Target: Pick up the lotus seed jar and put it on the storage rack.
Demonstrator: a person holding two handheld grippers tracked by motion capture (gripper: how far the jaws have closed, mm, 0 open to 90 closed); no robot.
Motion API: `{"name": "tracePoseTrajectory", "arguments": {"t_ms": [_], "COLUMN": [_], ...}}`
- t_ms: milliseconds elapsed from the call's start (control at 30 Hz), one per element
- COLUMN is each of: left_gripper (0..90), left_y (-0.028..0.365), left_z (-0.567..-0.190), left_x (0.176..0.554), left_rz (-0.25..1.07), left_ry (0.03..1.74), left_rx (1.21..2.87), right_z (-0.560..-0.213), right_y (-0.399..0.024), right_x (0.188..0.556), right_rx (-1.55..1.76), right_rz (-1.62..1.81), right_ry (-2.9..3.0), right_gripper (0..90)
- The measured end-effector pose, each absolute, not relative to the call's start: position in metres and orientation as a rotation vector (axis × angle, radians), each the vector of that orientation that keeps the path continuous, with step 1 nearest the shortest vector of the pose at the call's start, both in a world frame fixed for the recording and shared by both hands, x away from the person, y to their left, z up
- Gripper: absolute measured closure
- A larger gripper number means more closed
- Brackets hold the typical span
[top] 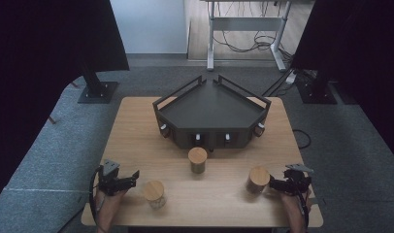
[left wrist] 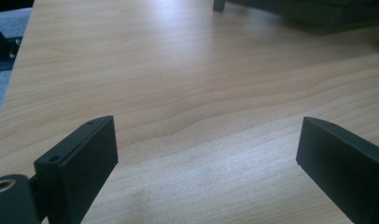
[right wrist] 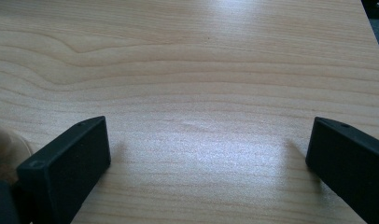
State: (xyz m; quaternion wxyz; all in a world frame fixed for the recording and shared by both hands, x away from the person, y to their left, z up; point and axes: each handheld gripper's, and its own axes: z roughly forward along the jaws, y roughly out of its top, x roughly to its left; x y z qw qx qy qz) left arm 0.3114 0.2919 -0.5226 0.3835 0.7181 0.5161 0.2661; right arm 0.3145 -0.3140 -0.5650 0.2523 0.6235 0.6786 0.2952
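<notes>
**Wooden surface, three jars, both tools wide**

Wood-grain surface [top: 137, 136] carries a dark tray [top: 209, 111] and three lidded jars. Left tool [top: 129, 178] gapes wide near the left jar [top: 154, 193]. Right tool [top: 274, 184], wide and empty, sits just beside the right jar [top: 258, 179].

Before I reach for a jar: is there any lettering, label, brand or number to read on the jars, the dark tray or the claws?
None can be read.
The three wooden-lidded jars: no label shows.
The dark angular tray with white knobs: no readable marking; the knobs are too small to tell.
The left claw and right claw: plain black jaws, no print.
</notes>
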Motion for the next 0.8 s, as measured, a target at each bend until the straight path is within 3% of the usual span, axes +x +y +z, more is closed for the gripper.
{"name": "tracePoseTrajectory", "arguments": {"t_ms": [800], "left_gripper": [5.4], "left_y": [0.285], "left_z": [-0.502], "left_x": [0.297], "left_rz": [0.704], "left_ry": [1.241], "left_rx": [1.786], "right_z": [-0.565], "right_y": [-0.314], "right_x": [0.314], "right_rx": [1.697], "right_rz": [0.803], "right_ry": [1.843], "right_gripper": [0.0]}}
